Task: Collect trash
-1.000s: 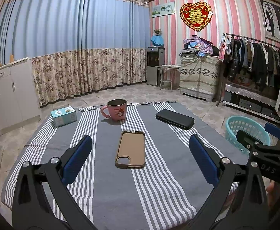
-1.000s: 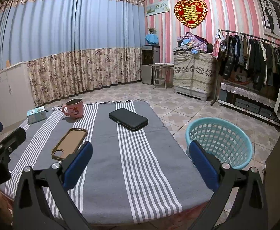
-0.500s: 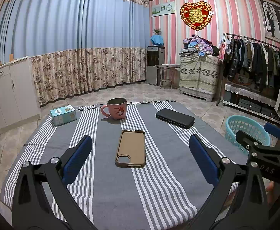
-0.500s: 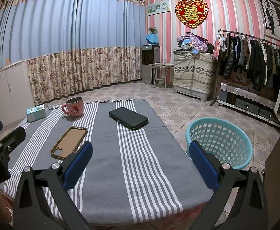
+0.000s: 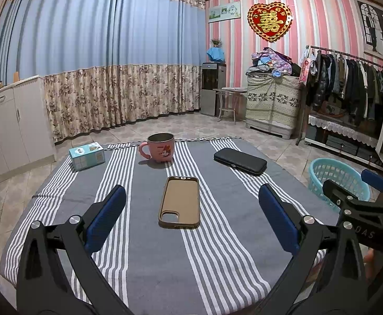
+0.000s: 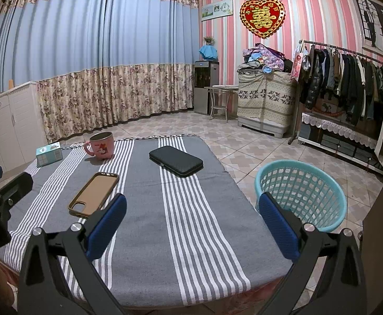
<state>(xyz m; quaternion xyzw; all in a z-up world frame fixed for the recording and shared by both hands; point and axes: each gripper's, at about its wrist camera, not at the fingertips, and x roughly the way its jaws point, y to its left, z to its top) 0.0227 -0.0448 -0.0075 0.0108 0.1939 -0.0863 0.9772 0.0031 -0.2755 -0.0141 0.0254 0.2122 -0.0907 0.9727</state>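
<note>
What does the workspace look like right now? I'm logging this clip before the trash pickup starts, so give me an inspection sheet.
Surface: table under a grey striped cloth, flat.
Job's things: teal basket on the floor right of the table; small box at the far left corner; no obvious trash seen.
Clutter: pink mug upright, brown phone case lying flat at centre, black case far right.
Grippers: left gripper open, holding nothing; right gripper open, holding nothing.
Cables: nothing seen.
Surroundings: blue curtains, clothes rack, white cabinets, tiled floor.
</note>
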